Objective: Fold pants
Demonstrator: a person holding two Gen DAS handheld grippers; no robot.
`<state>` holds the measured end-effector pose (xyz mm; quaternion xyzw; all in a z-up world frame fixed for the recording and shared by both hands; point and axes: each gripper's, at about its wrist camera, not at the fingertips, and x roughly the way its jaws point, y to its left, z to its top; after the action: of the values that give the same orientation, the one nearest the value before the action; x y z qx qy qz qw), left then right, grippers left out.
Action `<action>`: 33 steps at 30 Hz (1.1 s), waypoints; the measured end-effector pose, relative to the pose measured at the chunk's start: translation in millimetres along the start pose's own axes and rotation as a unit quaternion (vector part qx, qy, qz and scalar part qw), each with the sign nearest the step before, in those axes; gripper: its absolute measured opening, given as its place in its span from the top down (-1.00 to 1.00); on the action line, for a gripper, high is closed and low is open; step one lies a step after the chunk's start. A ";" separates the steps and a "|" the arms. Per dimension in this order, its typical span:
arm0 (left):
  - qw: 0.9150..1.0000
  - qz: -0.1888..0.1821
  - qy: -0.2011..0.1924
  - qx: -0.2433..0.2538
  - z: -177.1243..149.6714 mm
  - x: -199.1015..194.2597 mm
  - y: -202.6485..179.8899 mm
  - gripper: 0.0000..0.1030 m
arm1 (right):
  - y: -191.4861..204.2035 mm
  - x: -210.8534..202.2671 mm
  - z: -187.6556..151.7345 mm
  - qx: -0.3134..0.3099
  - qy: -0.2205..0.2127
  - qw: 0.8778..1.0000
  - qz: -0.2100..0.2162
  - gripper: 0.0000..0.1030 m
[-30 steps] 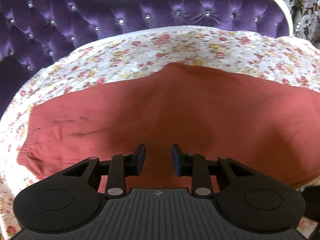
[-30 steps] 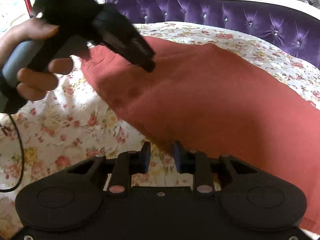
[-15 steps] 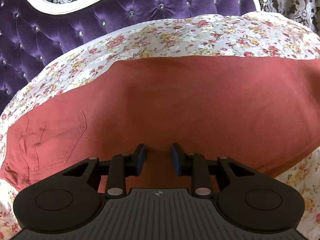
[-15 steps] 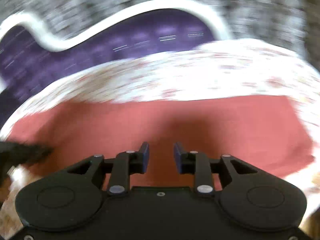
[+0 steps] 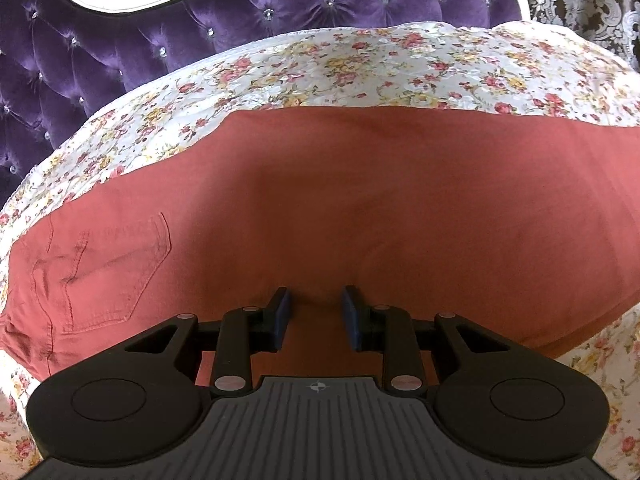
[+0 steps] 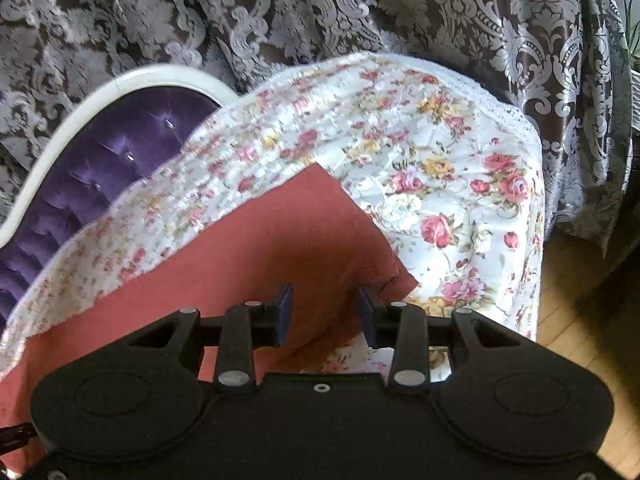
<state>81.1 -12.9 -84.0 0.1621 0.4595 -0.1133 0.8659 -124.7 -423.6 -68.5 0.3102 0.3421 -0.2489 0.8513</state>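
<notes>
The rust-red pants (image 5: 360,208) lie flat across the floral bedspread (image 5: 400,64), with a back pocket (image 5: 108,272) at the left. My left gripper (image 5: 314,312) is open and empty, low over the pants near their front edge. In the right wrist view the leg-hem end of the pants (image 6: 304,236) lies on the bedspread (image 6: 440,168). My right gripper (image 6: 325,312) is open and empty, just above the hem corner (image 6: 396,280).
A purple tufted headboard (image 5: 200,28) with a white frame runs behind the bed. A patterned curtain (image 6: 360,8) hangs beyond the bed end. The bed's edge drops to a wooden floor (image 6: 580,300) at the right.
The right gripper has swung right, from near the left hand's gripper to the hem end of the pants. The left gripper has shifted over the pants, bringing the back pocket into view.
</notes>
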 end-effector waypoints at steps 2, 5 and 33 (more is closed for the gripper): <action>1.000 0.001 0.000 -0.001 -0.3 0.1 -0.2 0.46 | -0.5 2.7 -1.7 0.000 0.009 1.000 -0.010 0.08; 1.000 0.003 -0.002 0.001 -1.1 0.0 -1.3 0.45 | -2.5 4.9 -5.1 0.009 0.016 1.000 -0.022 0.08; 0.999 -0.044 -0.003 0.024 18.8 -20.8 -24.1 0.46 | -58.5 13.9 15.4 -0.004 0.011 0.996 0.087 -0.16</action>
<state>75.6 -41.3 -61.1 0.1626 0.4606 -0.1625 0.8573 -146.3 -477.3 -90.9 0.3379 0.3244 -0.1687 0.8673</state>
